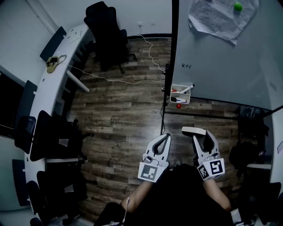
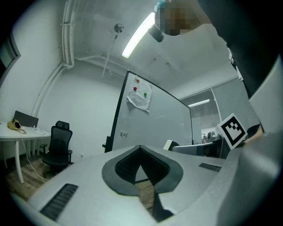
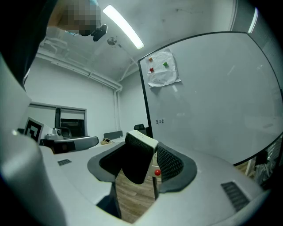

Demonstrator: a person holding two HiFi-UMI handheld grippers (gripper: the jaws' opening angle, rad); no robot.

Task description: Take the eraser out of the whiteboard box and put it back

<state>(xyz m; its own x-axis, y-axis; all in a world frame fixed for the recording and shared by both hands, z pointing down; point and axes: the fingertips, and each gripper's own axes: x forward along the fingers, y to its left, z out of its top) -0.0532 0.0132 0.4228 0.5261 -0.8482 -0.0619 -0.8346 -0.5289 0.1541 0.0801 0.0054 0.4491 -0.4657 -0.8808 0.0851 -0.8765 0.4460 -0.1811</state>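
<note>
The eraser (image 1: pixel 193 131), white-backed with black felt, is clamped between the jaws of my right gripper (image 1: pixel 199 135). It is held level, a short way in front of the whiteboard (image 1: pixel 221 57). In the right gripper view the eraser (image 3: pixel 137 160) fills the gap between the pads. The clear whiteboard box (image 1: pixel 180 94) hangs at the board's lower left corner with markers in it, and a red magnet (image 1: pixel 178 106) sits just below. My left gripper (image 1: pixel 166 136) is beside the right one, shut, with nothing in it. In the left gripper view its fingertips (image 2: pixel 140 149) meet.
A curved white desk (image 1: pixel 48 84) runs along the left, with black office chairs (image 1: pixel 106 31) near it. A white cable (image 1: pixel 132 81) lies across the wooden floor. A crumpled paper (image 1: pixel 221 17) is pinned to the board under a green magnet (image 1: pixel 238 6). The board's stand (image 1: pixel 164 119) is ahead.
</note>
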